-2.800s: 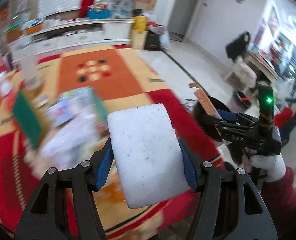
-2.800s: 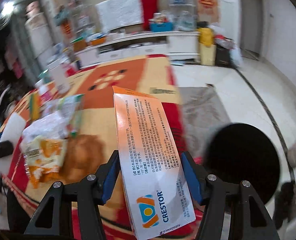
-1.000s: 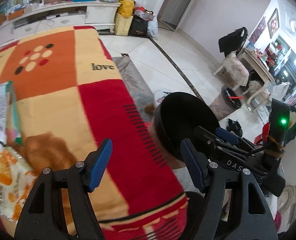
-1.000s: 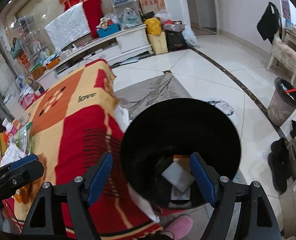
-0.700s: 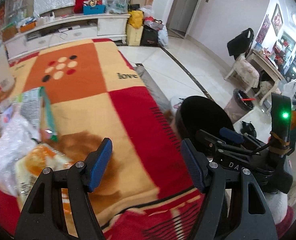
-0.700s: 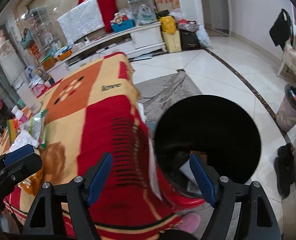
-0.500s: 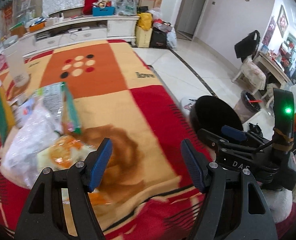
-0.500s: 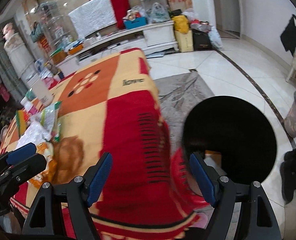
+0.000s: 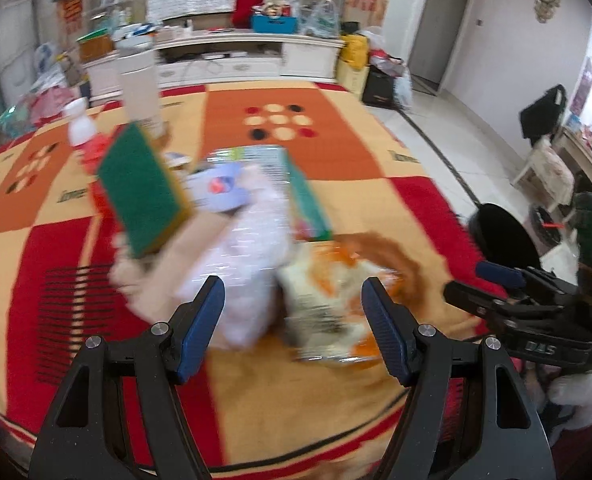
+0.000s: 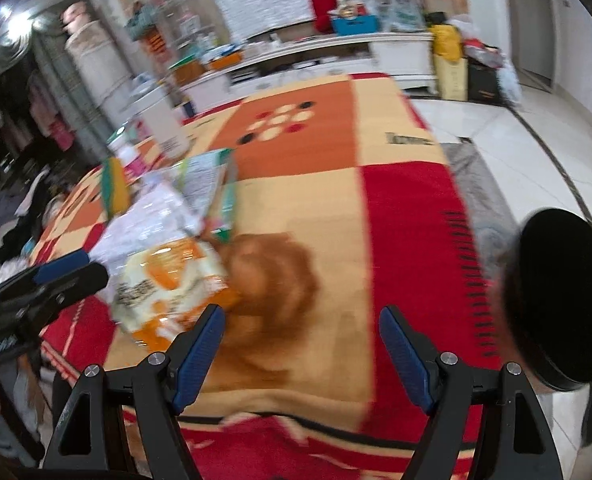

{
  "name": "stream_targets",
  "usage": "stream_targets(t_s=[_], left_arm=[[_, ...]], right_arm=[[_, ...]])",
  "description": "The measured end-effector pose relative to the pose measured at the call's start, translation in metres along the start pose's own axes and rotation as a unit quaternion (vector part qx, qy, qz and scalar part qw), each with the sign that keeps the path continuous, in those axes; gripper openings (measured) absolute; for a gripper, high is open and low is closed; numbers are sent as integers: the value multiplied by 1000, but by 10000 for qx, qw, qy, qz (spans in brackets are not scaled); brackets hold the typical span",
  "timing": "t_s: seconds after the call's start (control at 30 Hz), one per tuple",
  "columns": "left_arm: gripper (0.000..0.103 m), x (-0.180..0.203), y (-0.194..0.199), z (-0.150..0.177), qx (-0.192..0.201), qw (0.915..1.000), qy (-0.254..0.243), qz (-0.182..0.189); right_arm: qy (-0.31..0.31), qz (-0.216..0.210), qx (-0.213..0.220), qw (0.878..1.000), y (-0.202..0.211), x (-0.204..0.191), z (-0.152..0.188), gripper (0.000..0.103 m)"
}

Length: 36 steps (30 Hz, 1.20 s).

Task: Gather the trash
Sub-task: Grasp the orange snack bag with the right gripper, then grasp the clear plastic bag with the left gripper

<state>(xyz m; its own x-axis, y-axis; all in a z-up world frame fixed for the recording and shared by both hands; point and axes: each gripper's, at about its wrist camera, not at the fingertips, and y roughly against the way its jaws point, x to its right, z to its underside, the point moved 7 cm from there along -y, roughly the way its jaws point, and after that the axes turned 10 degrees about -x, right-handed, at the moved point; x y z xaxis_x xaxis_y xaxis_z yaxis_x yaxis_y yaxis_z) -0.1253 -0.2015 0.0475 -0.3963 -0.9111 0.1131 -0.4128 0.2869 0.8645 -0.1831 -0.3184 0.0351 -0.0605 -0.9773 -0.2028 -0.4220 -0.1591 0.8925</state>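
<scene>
I had both grippers wide and empty, left gripper [image 9: 292, 320] over the trash pile [image 9: 252, 240] mid-blanket [image 9: 96, 360], right gripper [image 10: 302, 344] above the blanket's near edge, black bin [image 10: 560, 296] off its right edge.

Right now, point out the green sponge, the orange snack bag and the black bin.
green sponge [image 9: 142, 188], left wrist view, green face.
orange snack bag [image 10: 168, 280], right wrist view, bag's middle.
black bin [image 10: 556, 296], right wrist view, dark opening.
</scene>
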Motion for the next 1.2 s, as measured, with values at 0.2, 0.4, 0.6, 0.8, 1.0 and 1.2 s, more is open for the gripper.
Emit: stream_targets(t_s=[0.2, 0.4, 0.6, 0.8, 1.0, 1.2], left_arm=[[70, -47, -1, 3, -32, 9991, 387, -183], [70, -61, -8, -3, -88, 9984, 551, 3], [70, -49, -20, -7, -235, 9985, 404, 277], [54, -28, -24, -12, -229, 9987, 104, 439], [23, -6, -29, -15, -333, 9974, -125, 631], [23, 10, -34, -19, -313, 9979, -258, 514]], right_arm=[[434, -416, -207, 9980, -18, -45, -2, 80], [579, -803, -587, 9934, -45, -76, 4, 82], [534, -1153, -590, 9901, -62, -78, 4, 64], [707, -1116, -420, 9903, -51, -74, 2, 52], [570, -822, -212, 9948, -29, -48, 2, 51], [319, -450, -43, 9985, -5, -8, 7, 51]])
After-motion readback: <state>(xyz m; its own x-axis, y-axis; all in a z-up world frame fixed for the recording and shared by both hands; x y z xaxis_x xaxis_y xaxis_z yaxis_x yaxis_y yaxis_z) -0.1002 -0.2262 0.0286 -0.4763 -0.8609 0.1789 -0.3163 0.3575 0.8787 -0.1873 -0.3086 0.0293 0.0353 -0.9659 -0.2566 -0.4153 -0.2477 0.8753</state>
